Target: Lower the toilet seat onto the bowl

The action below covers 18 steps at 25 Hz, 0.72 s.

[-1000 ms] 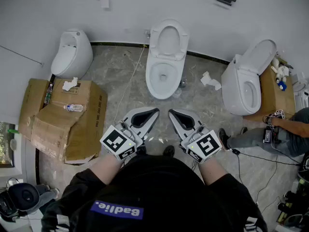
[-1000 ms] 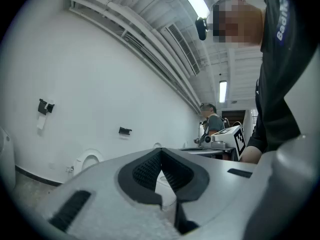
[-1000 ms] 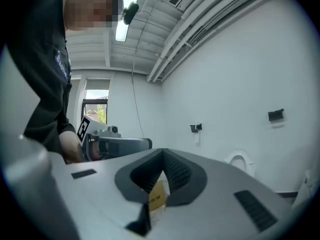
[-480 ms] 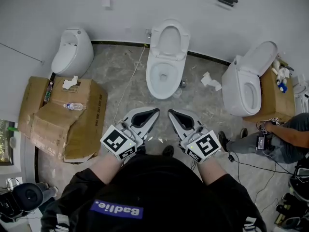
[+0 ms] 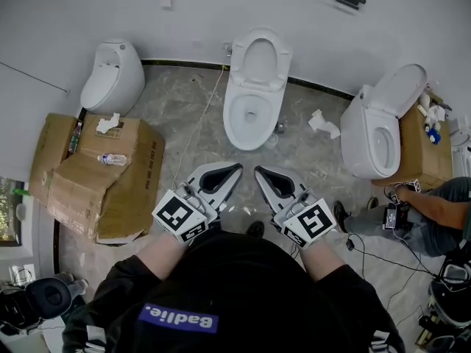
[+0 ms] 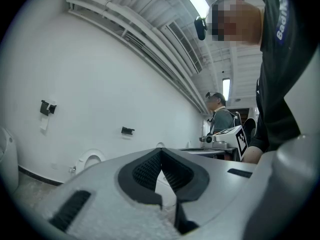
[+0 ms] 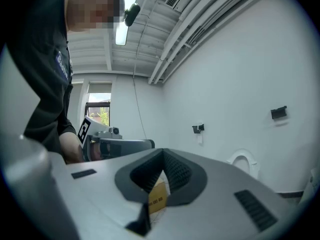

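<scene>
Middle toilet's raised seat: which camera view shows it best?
The head view. It shows the whole raised seat upright against the wall, above the open bowl. In the left gripper view only the upper part of the raised seat shows, small and far away. The right gripper view shows the same.

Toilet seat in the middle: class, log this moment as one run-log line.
middle toilet seat: raised | left gripper: shut, empty | right gripper: shut, empty | contact: none

Head view looks steeply down from above the left claw [image 5: 235, 169] and right claw [image 5: 260, 171]. Both gripper views face level along their jaws. All three share the toilet [image 5: 231, 113] ahead.
</scene>
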Available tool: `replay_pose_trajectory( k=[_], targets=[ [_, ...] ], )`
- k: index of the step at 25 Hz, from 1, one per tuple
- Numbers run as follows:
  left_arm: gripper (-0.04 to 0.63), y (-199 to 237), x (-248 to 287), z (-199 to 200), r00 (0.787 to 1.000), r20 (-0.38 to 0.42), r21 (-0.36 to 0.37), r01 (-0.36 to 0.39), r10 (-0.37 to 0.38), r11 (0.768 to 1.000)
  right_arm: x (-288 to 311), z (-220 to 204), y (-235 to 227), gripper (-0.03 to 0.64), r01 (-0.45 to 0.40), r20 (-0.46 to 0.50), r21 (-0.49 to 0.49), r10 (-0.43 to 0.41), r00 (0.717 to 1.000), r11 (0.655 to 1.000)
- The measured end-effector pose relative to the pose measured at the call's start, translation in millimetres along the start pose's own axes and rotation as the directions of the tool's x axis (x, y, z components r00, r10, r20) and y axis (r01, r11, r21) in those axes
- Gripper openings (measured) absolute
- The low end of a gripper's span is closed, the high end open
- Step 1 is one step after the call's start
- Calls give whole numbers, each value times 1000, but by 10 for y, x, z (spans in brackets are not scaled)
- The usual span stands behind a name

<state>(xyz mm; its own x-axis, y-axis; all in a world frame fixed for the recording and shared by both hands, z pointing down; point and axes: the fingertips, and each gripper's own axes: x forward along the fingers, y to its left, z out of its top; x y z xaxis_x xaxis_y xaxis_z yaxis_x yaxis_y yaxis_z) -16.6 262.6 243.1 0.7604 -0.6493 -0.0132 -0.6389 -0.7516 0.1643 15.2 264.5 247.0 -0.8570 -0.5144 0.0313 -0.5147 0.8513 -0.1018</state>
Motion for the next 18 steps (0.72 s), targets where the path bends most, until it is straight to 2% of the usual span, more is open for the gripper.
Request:
replay_pose_trajectory(
  k=[11, 18],
  targets=[
    [15, -90, 353, -81, 998, 3, 29, -63, 63, 998, -188, -63, -343, 26, -56, 7, 8, 56, 998, 998],
    [15, 97, 596, -26, 996, 19, 43, -85, 84, 995, -144, -87, -638, 26, -63, 6, 20, 63, 998, 998]
  ],
)
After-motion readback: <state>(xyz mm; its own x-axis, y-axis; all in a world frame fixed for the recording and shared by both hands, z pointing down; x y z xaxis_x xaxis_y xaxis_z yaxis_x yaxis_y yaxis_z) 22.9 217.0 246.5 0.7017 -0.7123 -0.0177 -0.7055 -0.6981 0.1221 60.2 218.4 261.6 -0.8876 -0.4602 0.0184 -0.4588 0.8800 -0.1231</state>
